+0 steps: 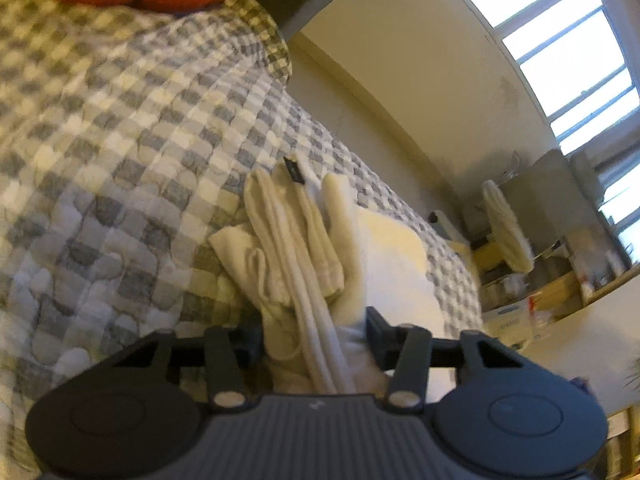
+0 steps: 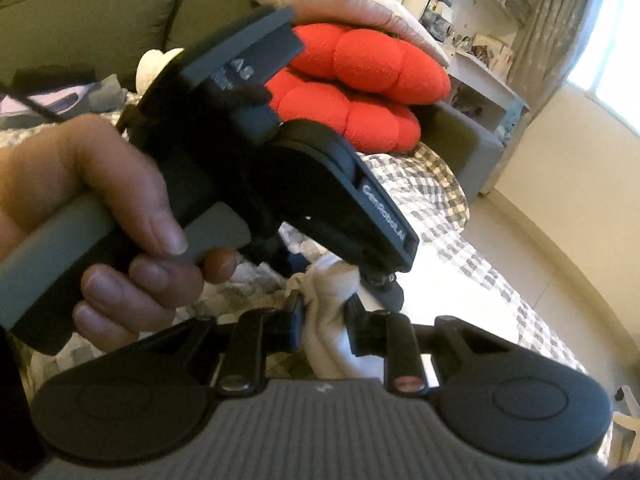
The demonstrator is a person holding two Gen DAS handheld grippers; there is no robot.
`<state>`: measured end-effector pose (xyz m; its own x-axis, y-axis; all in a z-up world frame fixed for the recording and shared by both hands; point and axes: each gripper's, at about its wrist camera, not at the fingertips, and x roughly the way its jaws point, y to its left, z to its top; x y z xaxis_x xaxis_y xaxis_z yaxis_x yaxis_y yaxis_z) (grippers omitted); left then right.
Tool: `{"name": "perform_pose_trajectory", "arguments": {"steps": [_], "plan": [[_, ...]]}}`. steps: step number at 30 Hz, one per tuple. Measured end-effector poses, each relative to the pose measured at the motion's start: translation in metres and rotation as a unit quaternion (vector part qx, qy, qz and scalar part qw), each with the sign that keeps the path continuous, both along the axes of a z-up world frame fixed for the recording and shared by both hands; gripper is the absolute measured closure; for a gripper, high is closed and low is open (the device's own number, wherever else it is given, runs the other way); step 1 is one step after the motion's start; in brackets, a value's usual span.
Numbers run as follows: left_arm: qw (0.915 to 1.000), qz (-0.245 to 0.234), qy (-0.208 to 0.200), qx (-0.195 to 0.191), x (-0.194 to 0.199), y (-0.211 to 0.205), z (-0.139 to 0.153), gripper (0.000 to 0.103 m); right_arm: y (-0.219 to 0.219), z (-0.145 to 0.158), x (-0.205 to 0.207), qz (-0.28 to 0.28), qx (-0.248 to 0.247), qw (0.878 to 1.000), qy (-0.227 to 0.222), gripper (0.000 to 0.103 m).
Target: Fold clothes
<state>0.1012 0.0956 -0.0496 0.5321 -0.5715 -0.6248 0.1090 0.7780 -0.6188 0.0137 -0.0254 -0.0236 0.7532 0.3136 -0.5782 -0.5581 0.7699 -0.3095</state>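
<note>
Checked bedspread (image 1: 120, 140), cream wall (image 1: 420, 80), bright window (image 1: 560, 40), white shelves (image 2: 472, 20).
</note>
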Motion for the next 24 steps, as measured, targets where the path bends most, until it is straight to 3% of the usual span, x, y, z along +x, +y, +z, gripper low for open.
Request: {"name": "perform_pose_trajectory", "arguments": {"steps": [5, 9, 12, 16, 19, 21, 24], "plan": [[0.999, -0.009, -0.023, 0.037, -0.004, -0.005, 0.004, 0.061, -0.004, -0.002, 0.004, 0.008, 0.014, 1.0, 0.023, 0.071], [0.9984, -0.012, -0.029, 0.047, -0.002, -0.006, 0.006, 0.062, -0.039, 0.013, 0.006, 0.008, 0.089, 0.994, 0.063, 0.069], [0.9974, -0.016, -0.038, 0.06, -0.003, -0.007, 0.008, 0.062, -0.077, 0.022, 0.016, -0.042, 0.162, 0.983, 0.08, 0.068], [0.9956, -0.023, -0.052, 0.075, -0.005, -0.009, 0.011, 0.063, -0.121, 0.018, 0.036, -0.152, 0.227, 0.956, 0.103, 0.067], [0.9941, -0.027, -0.062, 0.084, -0.006, -0.011, 0.014, 0.063, -0.145, 0.009, 0.047, -0.223, 0.259, 0.931, 0.129, 0.059], [0.9931, -0.029, -0.069, 0.09, -0.006, -0.013, 0.015, 0.063, -0.158, 0.001, 0.045, -0.251, 0.29, 0.911, 0.152, 0.052], [0.9916, -0.031, -0.076, 0.1, -0.007, -0.016, 0.016, 0.063, -0.169, -0.011, 0.045, -0.259, 0.34, 0.883, 0.195, 0.051]]}}
